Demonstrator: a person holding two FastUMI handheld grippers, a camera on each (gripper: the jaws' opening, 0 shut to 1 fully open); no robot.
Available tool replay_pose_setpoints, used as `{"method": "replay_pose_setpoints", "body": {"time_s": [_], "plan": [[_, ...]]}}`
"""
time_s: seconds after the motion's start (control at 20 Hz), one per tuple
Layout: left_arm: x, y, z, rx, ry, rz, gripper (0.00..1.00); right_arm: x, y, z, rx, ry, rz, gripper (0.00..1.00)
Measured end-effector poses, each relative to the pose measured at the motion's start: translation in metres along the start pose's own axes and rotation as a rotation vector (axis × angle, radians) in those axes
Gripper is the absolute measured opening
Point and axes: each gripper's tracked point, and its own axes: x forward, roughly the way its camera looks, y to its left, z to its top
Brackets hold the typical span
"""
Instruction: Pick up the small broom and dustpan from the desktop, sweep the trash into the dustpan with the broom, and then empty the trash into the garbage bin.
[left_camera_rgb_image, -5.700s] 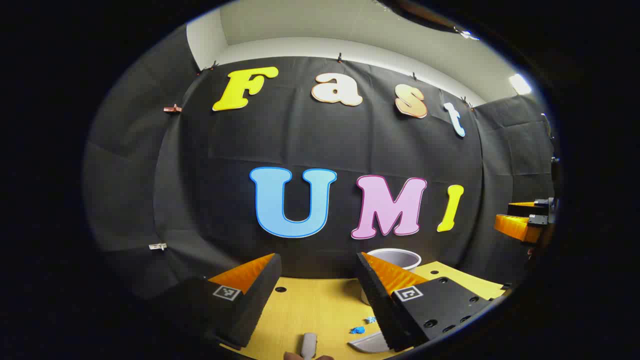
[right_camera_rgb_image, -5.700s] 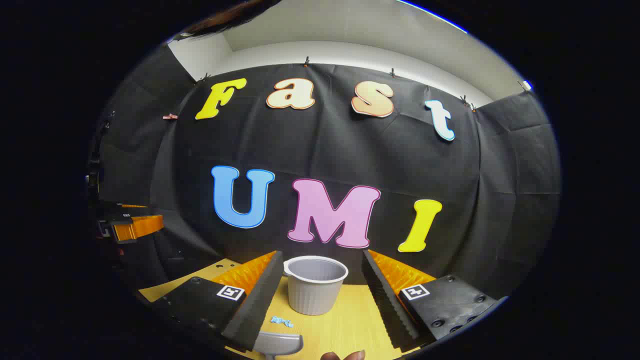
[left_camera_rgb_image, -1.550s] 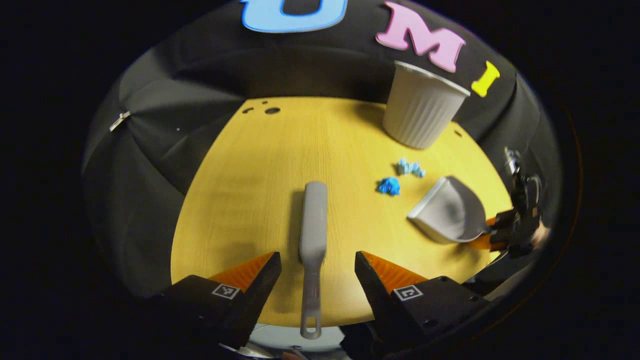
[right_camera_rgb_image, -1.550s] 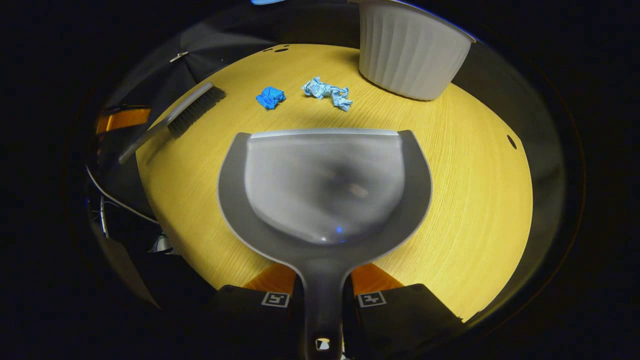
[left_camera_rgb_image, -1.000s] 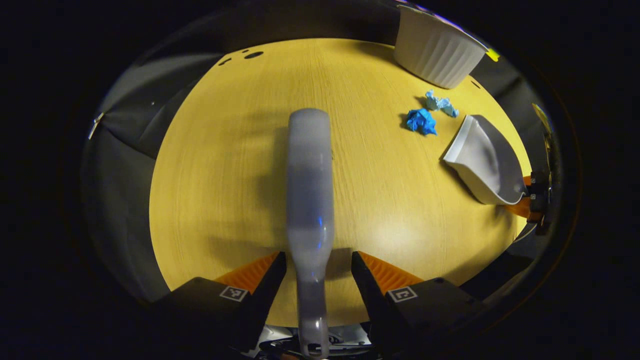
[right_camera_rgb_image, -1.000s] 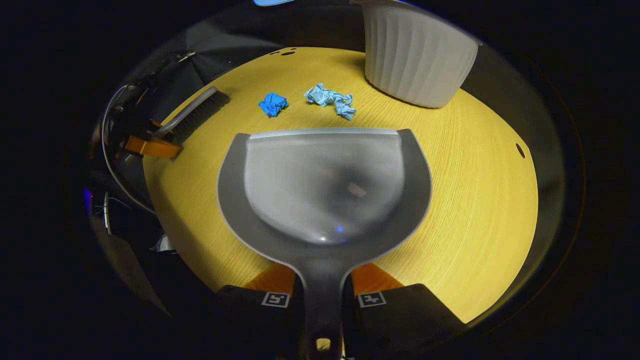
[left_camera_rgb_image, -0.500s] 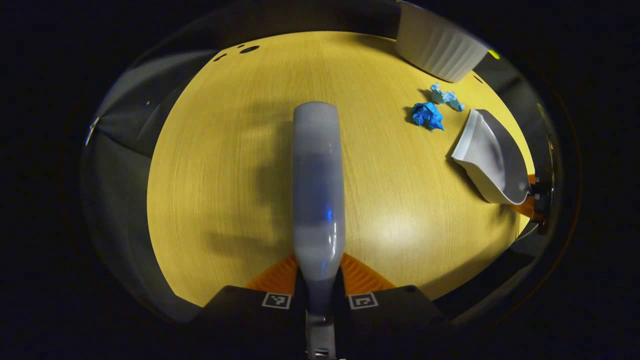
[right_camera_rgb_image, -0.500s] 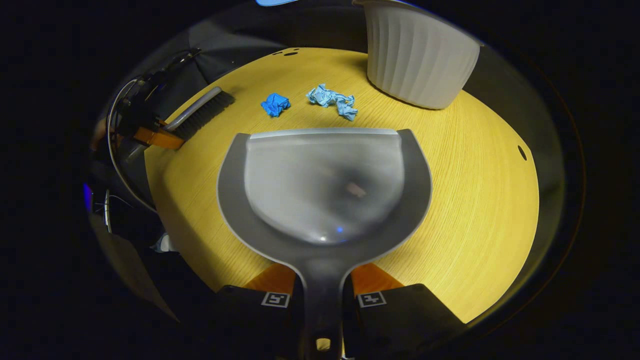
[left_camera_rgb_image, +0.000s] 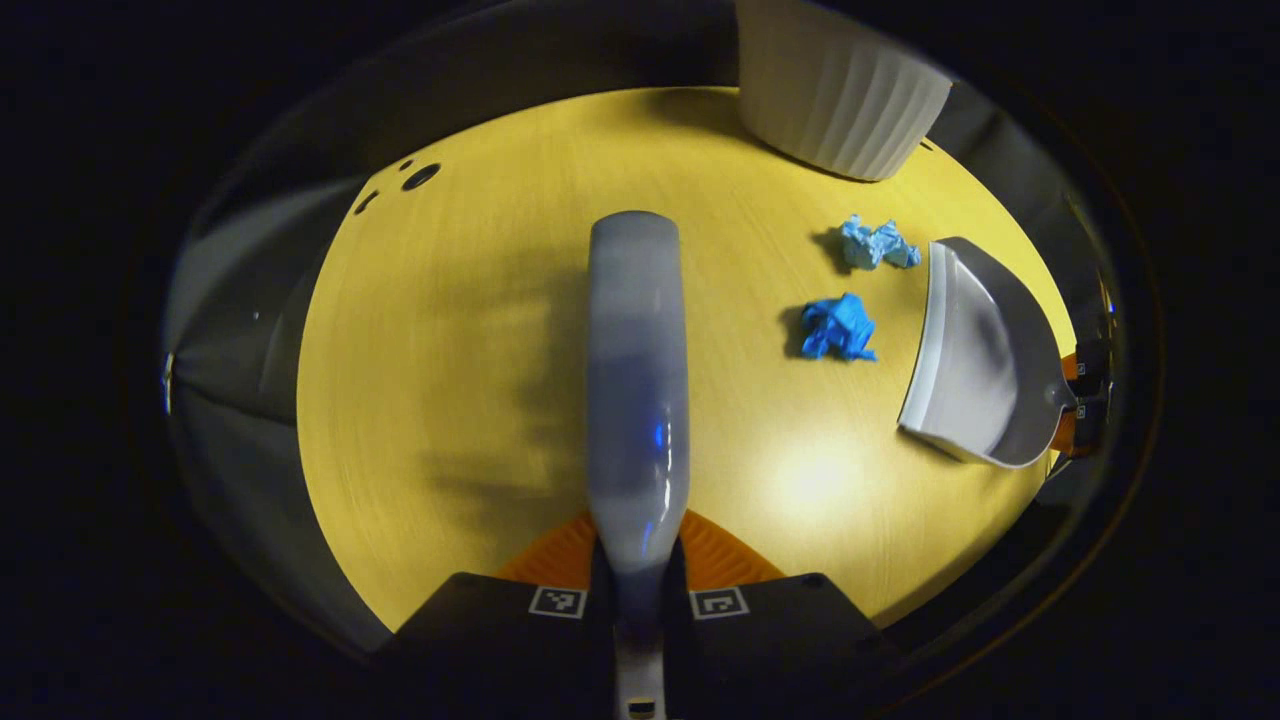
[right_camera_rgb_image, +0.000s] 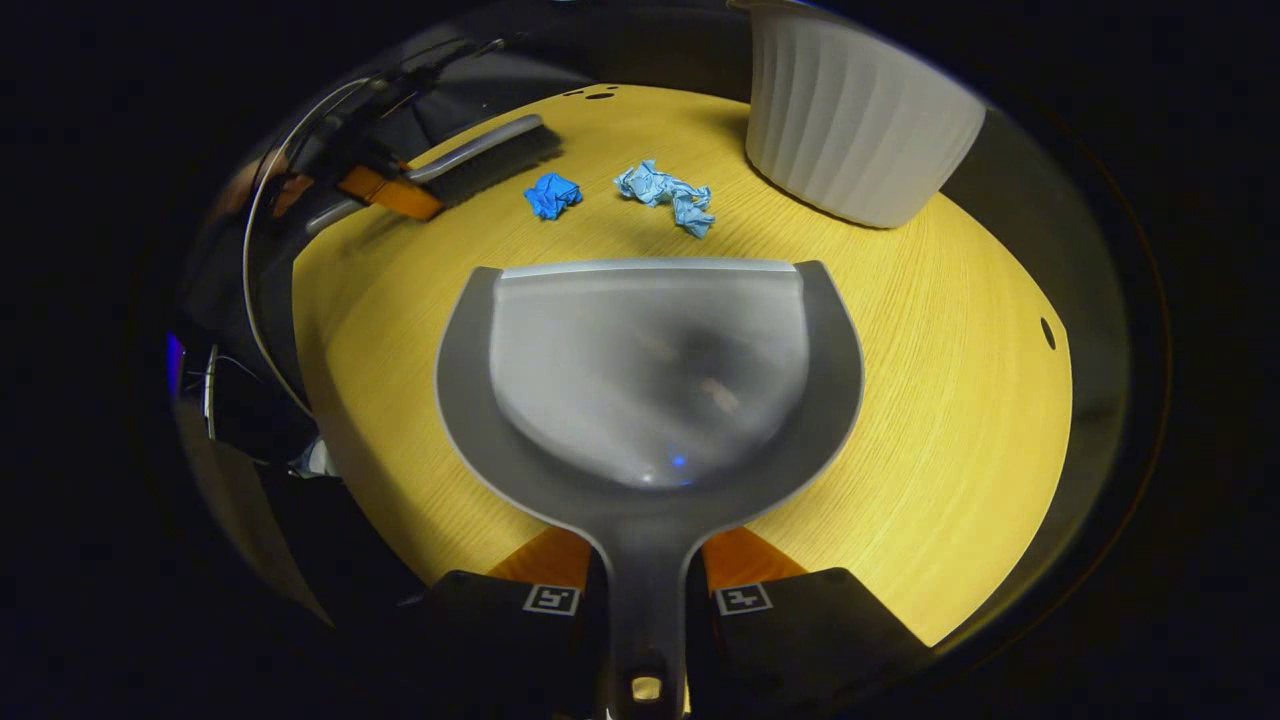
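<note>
Left tongs (left_camera_rgb_image: 637, 590) pinching broom (left_camera_rgb_image: 636, 370) handle, right tongs (right_camera_rgb_image: 645, 590) pinching dustpan (right_camera_rgb_image: 648, 380) handle; pan mouth facing blue scraps (right_camera_rgb_image: 552, 194) near bench's (right_camera_rgb_image: 950, 400) far edge, ready for sweeping.

A round yellow wood-grain tabletop (right_camera_rgb_image: 960, 420) is seen, with a few small dark holes near its far edge. Two bits of trash are left lying on it, side by side but apart: a dark blue crumpled wad (right_camera_rgb_image: 551, 194) and a paler blue crumpled scrap (right_camera_rgb_image: 667, 196). A ribbed white bin (right_camera_rgb_image: 855, 125) is parked at the far side, near the pale scrap.
</note>
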Motion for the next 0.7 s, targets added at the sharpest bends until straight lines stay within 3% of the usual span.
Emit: {"method": "replay_pose_setpoints", "body": {"time_s": [0.4, 0.7], "plan": [[0.015, -0.054, 0.049, 0.129, 0.007, -0.069, 0.23, 0.005, -0.002, 0.009, -0.025, 0.002, 0.013, 0.34], [0.009, -0.124, 0.053, 0.234, 0.024, -0.221, 0.23, 0.008, -0.003, 0.010, -0.028, -0.001, 0.016, 0.34]]}}
